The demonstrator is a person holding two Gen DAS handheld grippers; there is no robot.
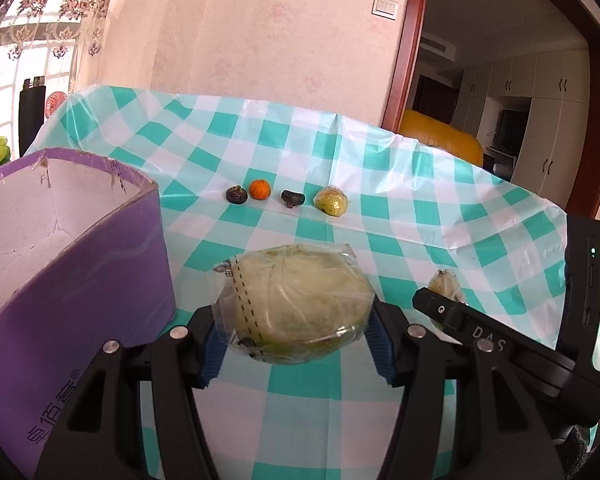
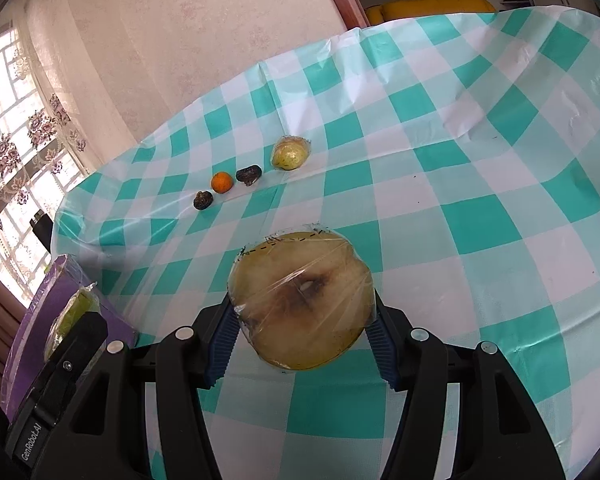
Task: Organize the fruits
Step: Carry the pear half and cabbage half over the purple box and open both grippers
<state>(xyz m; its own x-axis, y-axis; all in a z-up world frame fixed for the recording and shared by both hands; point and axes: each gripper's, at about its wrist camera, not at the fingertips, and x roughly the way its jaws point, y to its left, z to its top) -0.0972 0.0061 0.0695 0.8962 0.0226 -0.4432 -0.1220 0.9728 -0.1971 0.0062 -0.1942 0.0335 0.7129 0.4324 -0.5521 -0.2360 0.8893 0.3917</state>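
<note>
- While both tools are up over the table, the left gripper point(image 1: 294, 330) is clamping a pale green wrapped fruit point(image 1: 296, 304) between its blue pads point(image 1: 381, 350), just beside the purple box point(image 1: 100, 280).
- The right gripper point(image 2: 300, 334) is gripping a second wrapped fruit point(image 2: 300, 300), a yellowish one showing a brown bruised hollow, its plastic film pressing against both pads.
- Each held fruit is sitting above the checked tablecloth point(image 2: 480, 216), the two grippers side by side.
- Farther back, four small fruits are lying in a row: a dark shrivelled one point(image 1: 236, 195), an orange point(image 1: 259, 189), another dark one point(image 1: 292, 198) and a small wrapped yellow fruit point(image 1: 331, 201).
- They are resting near one another, well apart from the box.
- The box is standing open at the table's left edge, its white inside showing.
</note>
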